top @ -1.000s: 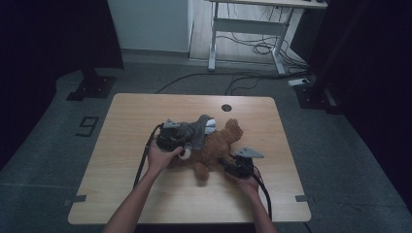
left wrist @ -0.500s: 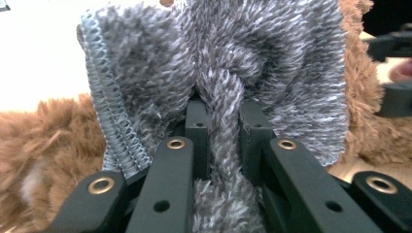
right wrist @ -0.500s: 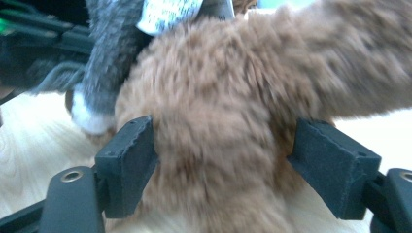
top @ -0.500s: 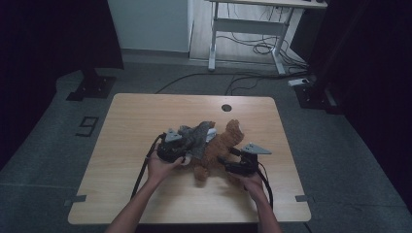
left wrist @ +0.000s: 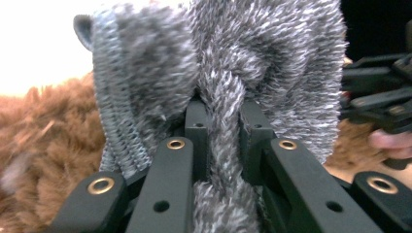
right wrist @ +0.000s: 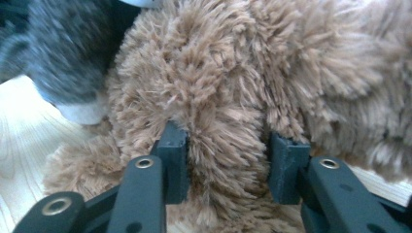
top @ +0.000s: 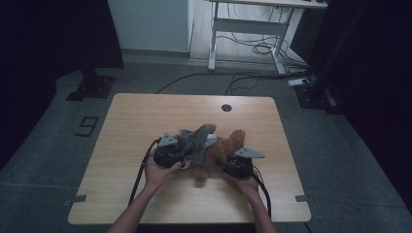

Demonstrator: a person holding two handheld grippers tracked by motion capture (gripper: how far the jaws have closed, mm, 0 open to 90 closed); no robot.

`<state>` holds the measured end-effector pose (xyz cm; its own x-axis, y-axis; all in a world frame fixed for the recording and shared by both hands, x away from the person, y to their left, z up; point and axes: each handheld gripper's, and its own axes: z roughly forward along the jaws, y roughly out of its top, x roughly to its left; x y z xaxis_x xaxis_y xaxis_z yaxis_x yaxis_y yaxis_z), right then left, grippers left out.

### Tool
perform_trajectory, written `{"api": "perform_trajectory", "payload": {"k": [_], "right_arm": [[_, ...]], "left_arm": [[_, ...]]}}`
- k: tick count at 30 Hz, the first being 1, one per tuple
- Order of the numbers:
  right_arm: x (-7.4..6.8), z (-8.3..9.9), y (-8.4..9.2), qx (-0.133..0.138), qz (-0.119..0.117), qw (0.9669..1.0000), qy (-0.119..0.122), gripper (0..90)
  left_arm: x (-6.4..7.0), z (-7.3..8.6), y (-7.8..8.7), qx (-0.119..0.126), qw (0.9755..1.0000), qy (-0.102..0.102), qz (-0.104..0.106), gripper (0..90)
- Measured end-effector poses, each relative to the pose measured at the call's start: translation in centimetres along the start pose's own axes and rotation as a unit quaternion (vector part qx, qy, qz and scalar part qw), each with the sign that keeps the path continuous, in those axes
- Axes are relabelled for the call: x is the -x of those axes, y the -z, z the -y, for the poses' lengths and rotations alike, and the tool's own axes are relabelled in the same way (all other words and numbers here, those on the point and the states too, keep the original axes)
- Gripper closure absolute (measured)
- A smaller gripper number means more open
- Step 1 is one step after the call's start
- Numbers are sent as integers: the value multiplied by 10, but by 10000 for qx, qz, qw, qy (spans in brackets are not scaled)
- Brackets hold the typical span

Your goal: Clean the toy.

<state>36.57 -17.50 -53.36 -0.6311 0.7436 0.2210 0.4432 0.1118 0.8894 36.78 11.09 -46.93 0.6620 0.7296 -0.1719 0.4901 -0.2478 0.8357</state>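
- Centrally on the table (top: 121, 126): brown plush (top: 228, 145), grey cloth (top: 194, 141) draped across it.
- Left gripper (left wrist: 223, 126) pinches a cloth fold tight.
- Right gripper (right wrist: 228, 160), jaws just closing, clamps a plush limb.

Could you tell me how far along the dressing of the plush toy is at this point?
Done: the left gripper is clamped on the grey knit garment, and the right gripper, just closing, squeezes a limb of the brown plush toy. In hand: garment draped across the toy. Left: seemingly pulling it on fully.

Grey knit garment (top: 194, 143) draped over brown plush toy (top: 224, 148) mid-table.
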Motion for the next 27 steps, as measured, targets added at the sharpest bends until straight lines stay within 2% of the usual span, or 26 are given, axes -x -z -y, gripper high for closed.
{"api": "perform_trajectory", "payload": {"k": [2,3,4,7,8,10,12,13,14,15,19,22,23,24,26,27], "right_arm": [[1,0,1,12,13,10000,-17,601],[1,1,1,25,21,10000,-24,602],[1,1,1,25,21,10000,-24,602],[0,2,1,77,44,10000,5,601],[0,2,1,109,44,9999,19,601],[-1,4,1,150,56,9999,57,601],[-1,4,2,136,93,9998,90,601],[-2,4,2,138,159,9997,137,602],[-2,4,2,138,159,9997,137,602],[-1,4,2,113,202,9996,151,608],[-1,5,2,149,155,9996,171,611],[0,5,3,179,134,9996,151,614],[0,6,3,200,123,9996,140,614],[0,6,3,200,123,9996,140,614],[1,6,3,200,120,9996,169,614],[0,6,3,207,114,9996,168,614]], "left_arm": [[9,-8,-1,75,9999,-62,104,778],[22,-19,-4,116,9995,-185,233,777],[22,-19,-4,116,9995,-185,233,776],[43,-36,-16,134,9985,-469,269,774],[49,-42,-23,112,9984,-488,274,774],[55,-51,-40,-23,9985,-421,343,774],[61,-52,-59,-307,9975,-612,156,774],[61,-49,-71,-400,9973,-618,72,774],[61,-49,-71,-400,9973,-618,72,774],[57,-47,-71,-351,9983,-435,159,775],[47,-45,-63,-374,9986,-320,179,775],[34,-41,-50,-380,9989,-266,-70,775],[20,-38,-43,-437,9984,-239,-276,775],[20,-38,-43,-437,9984,-239,-276,775],[3,-35,-34,-443,9981,-106,-404,775],[-5,-33,-29,-418,9984,4,-385,776]]}}
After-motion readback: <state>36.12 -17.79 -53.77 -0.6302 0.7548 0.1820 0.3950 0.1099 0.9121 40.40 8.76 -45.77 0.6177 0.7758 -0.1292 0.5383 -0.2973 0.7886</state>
